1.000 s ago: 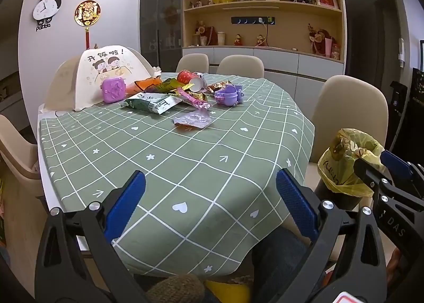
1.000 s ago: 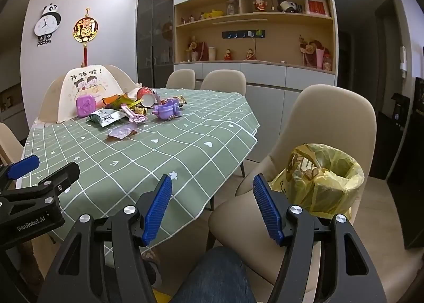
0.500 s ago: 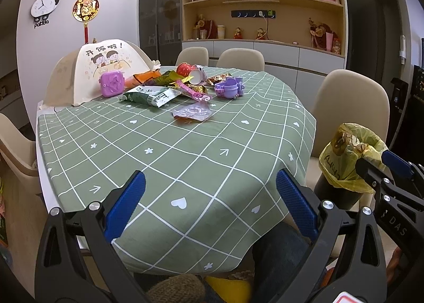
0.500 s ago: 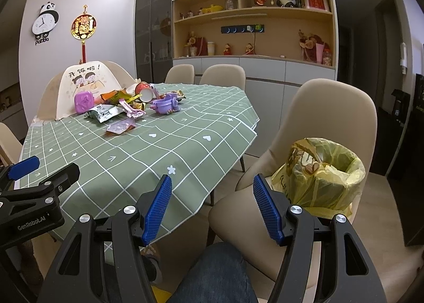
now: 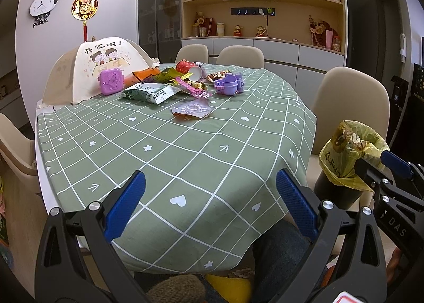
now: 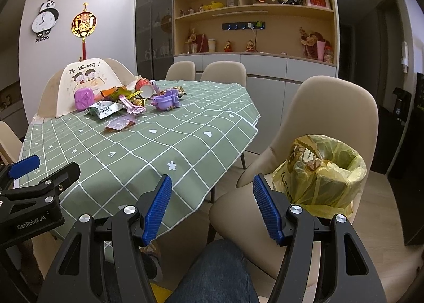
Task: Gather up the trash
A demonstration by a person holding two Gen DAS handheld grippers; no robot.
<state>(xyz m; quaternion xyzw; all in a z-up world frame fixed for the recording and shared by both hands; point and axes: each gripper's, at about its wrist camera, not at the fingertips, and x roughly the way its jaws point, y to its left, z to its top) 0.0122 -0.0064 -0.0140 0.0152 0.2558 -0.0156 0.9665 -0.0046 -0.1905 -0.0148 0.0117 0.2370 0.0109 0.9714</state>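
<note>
left gripper (image 5: 210,197) hovers over the near edge of the green checked tablecloth (image 5: 185,149), jaws wide and empty; right gripper (image 6: 212,207) likewise, beside it. snack wrappers (image 5: 148,93) lie at the cloth's far end; yellow-lined trash bin (image 6: 323,173) sits on the chair (image 6: 331,117) right of it.

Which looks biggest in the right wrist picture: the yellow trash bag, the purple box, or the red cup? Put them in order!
1. Yellow trash bag: biggest by far, though it is also nearest the camera.
2. Purple box.
3. Red cup: nearly the same as the box, so I can't rank these two firmly.
</note>
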